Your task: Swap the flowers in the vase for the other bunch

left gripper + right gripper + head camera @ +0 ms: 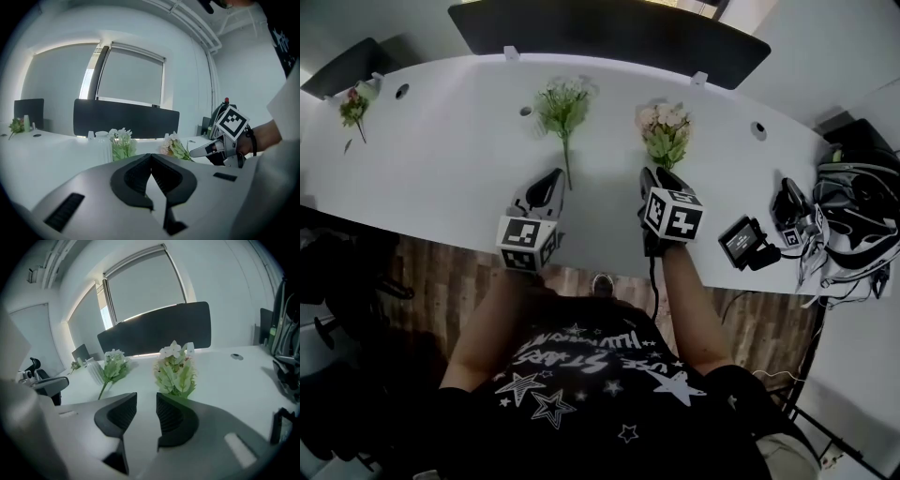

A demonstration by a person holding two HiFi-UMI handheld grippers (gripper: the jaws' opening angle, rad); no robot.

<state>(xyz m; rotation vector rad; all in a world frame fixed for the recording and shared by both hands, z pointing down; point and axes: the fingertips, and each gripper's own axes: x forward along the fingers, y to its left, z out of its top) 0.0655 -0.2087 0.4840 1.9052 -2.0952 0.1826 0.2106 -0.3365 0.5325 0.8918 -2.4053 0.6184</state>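
Head view shows the pink bunch (664, 131) lying on the worktop (441, 159) just ahead of the right gripper (659, 178), its fingers released and empty. The left gripper (551, 181) is clenched on nothing. The stem seems hidden, so a blind approach could shove the bunch away.

No legible text anywhere, only unreadable lettering on the shirt (581, 354)

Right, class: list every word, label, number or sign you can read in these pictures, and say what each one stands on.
Shirt print: pale lettering among stars, seen upside down and warped; not safely readable.
Marker cubes: black-and-white square patterns only, no letters or numbers.
Small black device: its screen is too small to read.
Nothing else in any view bears text.
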